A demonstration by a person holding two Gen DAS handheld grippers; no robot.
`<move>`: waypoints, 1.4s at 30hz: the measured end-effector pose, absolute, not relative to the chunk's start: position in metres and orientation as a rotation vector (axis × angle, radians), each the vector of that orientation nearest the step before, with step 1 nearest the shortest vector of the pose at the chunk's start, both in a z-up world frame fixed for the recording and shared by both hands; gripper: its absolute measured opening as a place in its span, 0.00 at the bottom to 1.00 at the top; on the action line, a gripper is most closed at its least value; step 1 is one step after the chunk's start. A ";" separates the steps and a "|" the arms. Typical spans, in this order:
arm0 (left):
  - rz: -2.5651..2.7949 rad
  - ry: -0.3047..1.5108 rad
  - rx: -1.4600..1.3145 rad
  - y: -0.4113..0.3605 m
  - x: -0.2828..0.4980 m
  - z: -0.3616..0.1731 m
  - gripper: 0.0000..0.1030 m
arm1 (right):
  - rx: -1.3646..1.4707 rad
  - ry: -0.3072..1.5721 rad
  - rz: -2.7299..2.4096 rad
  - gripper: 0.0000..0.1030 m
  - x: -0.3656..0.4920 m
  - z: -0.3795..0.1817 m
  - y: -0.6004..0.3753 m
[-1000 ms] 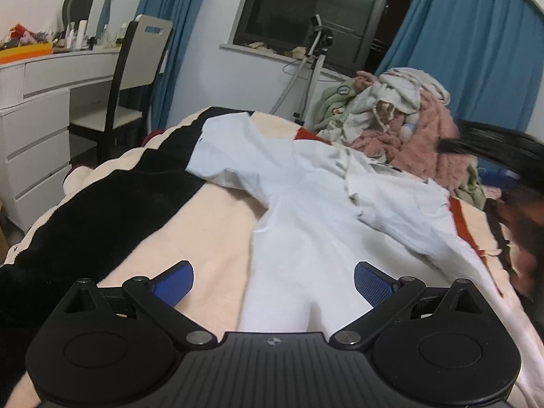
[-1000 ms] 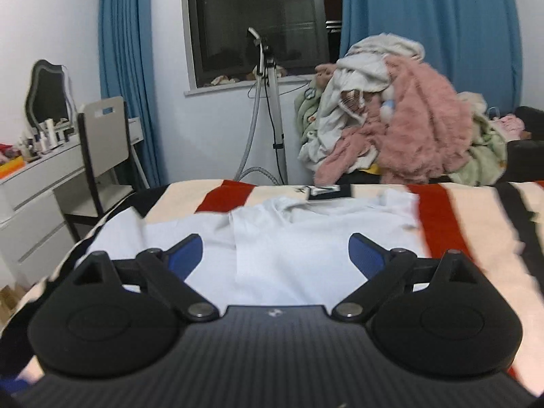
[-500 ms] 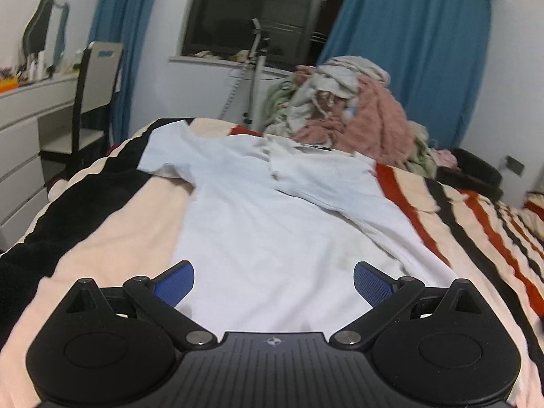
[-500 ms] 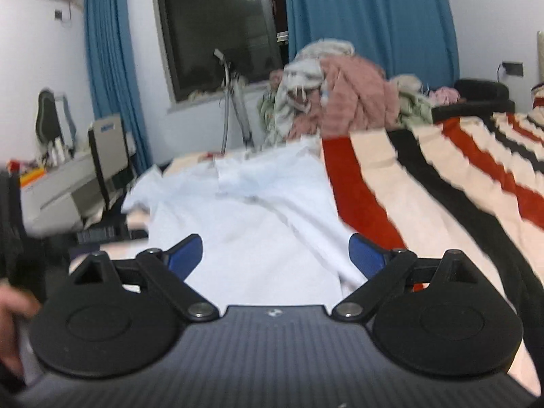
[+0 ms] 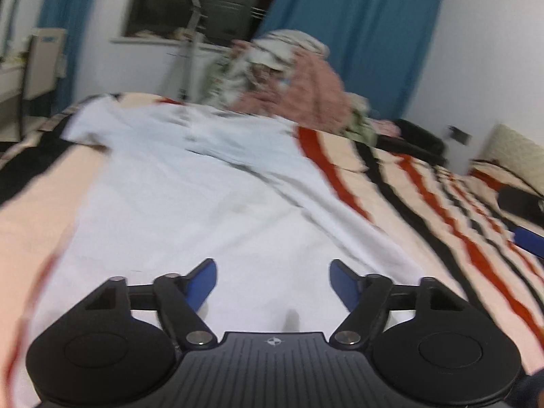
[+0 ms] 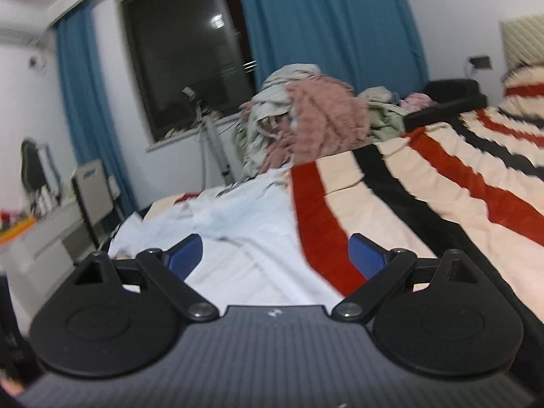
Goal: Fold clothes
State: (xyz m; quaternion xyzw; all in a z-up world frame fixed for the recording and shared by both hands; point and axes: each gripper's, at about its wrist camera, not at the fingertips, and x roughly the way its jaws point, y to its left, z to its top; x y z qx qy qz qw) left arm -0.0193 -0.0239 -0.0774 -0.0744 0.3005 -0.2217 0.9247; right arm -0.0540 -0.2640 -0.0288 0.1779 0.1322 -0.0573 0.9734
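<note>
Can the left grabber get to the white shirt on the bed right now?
Probably yes. The left gripper hangs right over the white shirt, its jaws closing with only shirt cloth below them and nothing in between.

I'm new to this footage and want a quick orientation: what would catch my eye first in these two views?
A white garment lies spread along the red, black and cream striped blanket on the bed. Behind it, at the bed's far end, a heap of unfolded clothes topped by something pink and fluffy rises before the blue curtains. The left hand-held gripper hangs over the garment's near end, jaws closing with nothing pinched yet.
</note>
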 end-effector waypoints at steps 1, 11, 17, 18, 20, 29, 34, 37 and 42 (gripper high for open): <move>-0.487 0.623 -0.162 -0.031 -0.019 -0.079 0.60 | 0.385 0.264 -0.121 0.91 -0.056 -0.029 -0.273; -0.710 0.676 -0.257 -0.110 -0.015 -0.107 0.32 | 0.545 0.330 -0.192 0.91 -0.049 -0.048 -0.329; -0.780 0.697 -0.190 -0.137 -0.016 -0.132 0.22 | 0.595 0.371 -0.199 0.91 -0.042 -0.059 -0.339; -0.781 0.707 -0.185 -0.138 -0.015 -0.136 0.22 | 0.608 0.370 -0.195 0.91 -0.042 -0.060 -0.342; -0.784 0.737 -0.192 -0.139 -0.010 -0.144 0.21 | 0.634 0.367 -0.193 0.91 -0.044 -0.061 -0.349; -0.850 0.803 -0.279 -0.140 0.003 -0.160 0.22 | 0.786 0.346 -0.216 0.91 -0.053 -0.069 -0.382; -0.808 0.858 -0.279 -0.142 0.014 -0.173 0.29 | 0.790 0.392 -0.198 0.91 -0.044 -0.076 -0.380; -0.815 0.863 -0.281 -0.143 0.015 -0.176 0.41 | 0.767 0.404 -0.188 0.91 -0.041 -0.076 -0.376; -0.831 0.863 -0.253 -0.154 0.016 -0.177 0.54 | 0.745 0.427 -0.202 0.91 -0.035 -0.081 -0.372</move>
